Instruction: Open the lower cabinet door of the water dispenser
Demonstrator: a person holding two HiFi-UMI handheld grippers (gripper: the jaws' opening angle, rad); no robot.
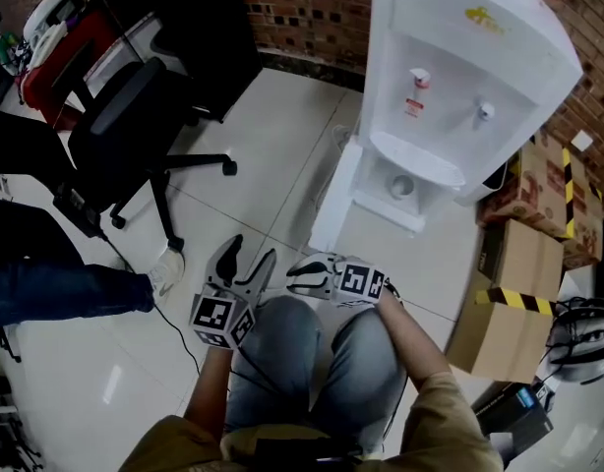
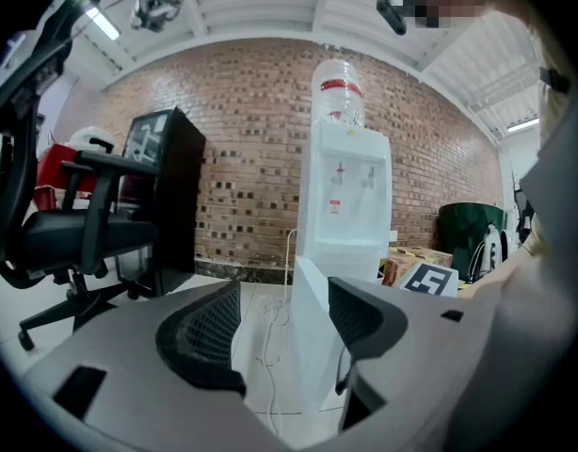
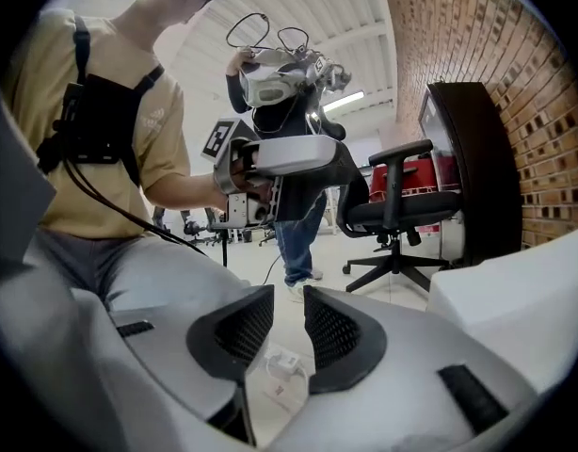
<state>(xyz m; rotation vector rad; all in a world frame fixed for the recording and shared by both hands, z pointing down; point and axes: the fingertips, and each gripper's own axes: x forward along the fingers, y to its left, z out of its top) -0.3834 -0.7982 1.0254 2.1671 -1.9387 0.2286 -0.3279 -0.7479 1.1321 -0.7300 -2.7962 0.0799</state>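
The white water dispenser stands against the brick wall. Its lower cabinet door is swung out to the left, and the compartment behind it shows. In the left gripper view the dispenser is straight ahead with the door's edge between the jaws' sightline. My left gripper is open and empty, a short way in front of the door. Beside it my right gripper points left, away from the dispenser, with its jaws shut on nothing.
A black office chair stands at the left, next to a bystander's leg and shoe. Cardboard boxes and a helmet sit at the right of the dispenser. A white cable lies on the tiled floor.
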